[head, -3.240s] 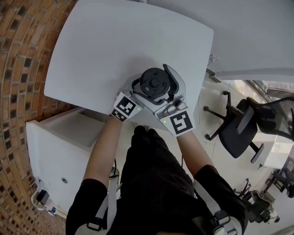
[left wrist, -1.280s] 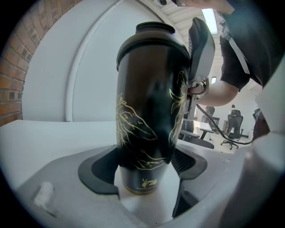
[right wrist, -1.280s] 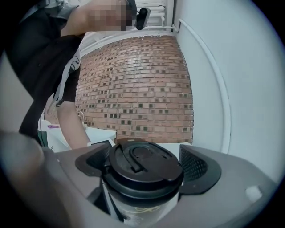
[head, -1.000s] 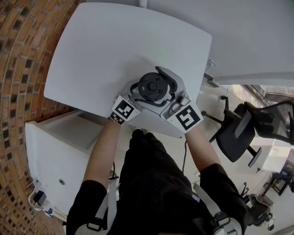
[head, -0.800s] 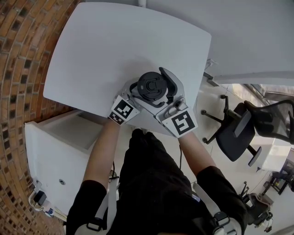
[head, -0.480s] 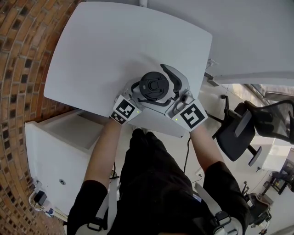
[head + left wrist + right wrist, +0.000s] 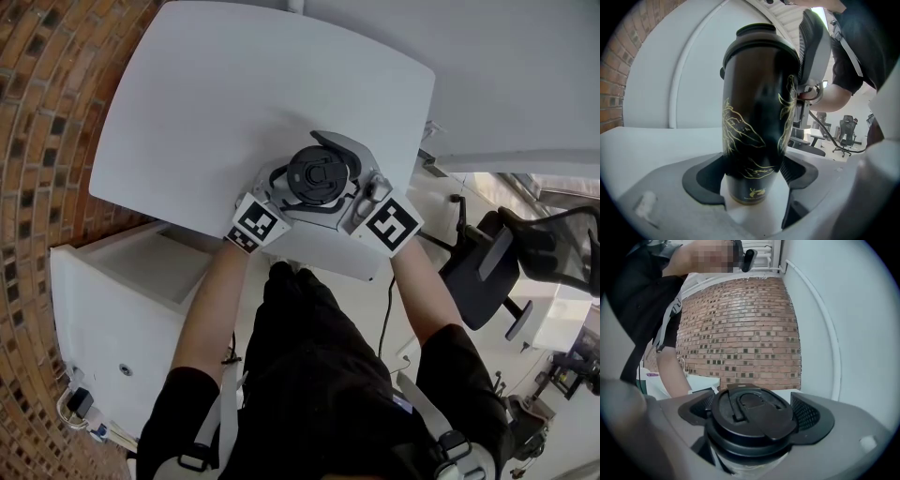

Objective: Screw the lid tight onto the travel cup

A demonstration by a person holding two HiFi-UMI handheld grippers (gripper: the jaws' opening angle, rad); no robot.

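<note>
Vs 0.5 s ago: right gripper (image 7: 755,414) has twisted slightly round the lid (image 7: 317,174), jaws clamped on its round matte-black plastic rim. Left gripper (image 7: 753,182) unchanged, jaws closed on the glossy black travel cup (image 7: 757,108) w/ gold line art, upright on the smooth white worktop (image 7: 234,94).

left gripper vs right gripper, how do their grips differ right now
The left gripper has its jaws closed on the lower body of the travel cup; the right gripper has its jaws closed on the lid. The left gripper sits low, near the table; the right gripper sits up at the cup's top. Both grip the same upright cup.
</note>
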